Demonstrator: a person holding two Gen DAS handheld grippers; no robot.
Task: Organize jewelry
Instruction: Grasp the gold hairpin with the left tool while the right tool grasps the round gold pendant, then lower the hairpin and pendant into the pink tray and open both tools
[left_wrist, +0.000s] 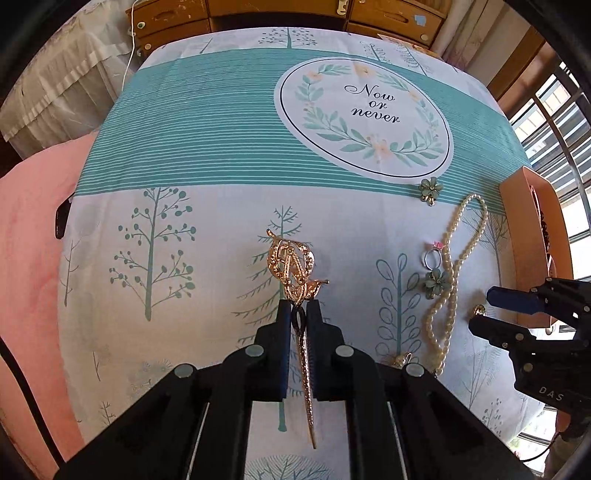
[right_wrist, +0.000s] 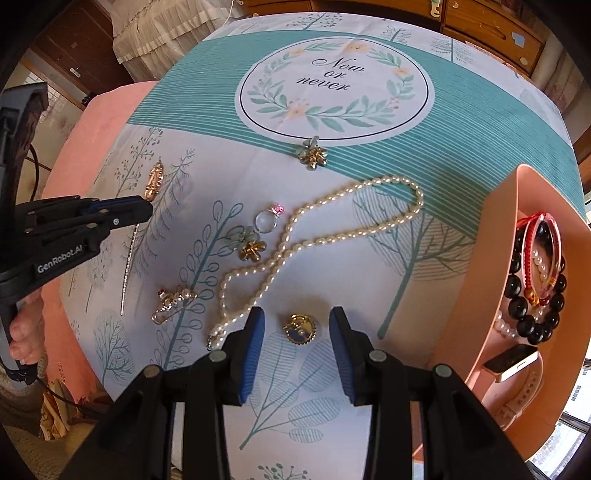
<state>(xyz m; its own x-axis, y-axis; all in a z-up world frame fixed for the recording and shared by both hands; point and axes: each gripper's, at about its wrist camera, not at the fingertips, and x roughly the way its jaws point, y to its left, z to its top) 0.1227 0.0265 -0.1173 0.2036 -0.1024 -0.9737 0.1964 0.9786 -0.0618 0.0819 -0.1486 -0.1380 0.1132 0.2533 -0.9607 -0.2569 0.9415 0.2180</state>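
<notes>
Left gripper (left_wrist: 298, 308) pinched tight on a gold hairpin (left_wrist: 295, 266), ornate head above the fingertips at frame centre, shaft trailing down between the jaws. Right gripper (right_wrist: 297, 332) spread, empty, straddling a round gold brooch (right_wrist: 300, 329) lower centre. Pink tray (right_wrist: 487, 258) at right edge already holds bracelets. Step in hand: carrying the hairpin. Next likely calls for moving it across over the pearl necklace (right_wrist: 332, 225) to the tray.
</notes>
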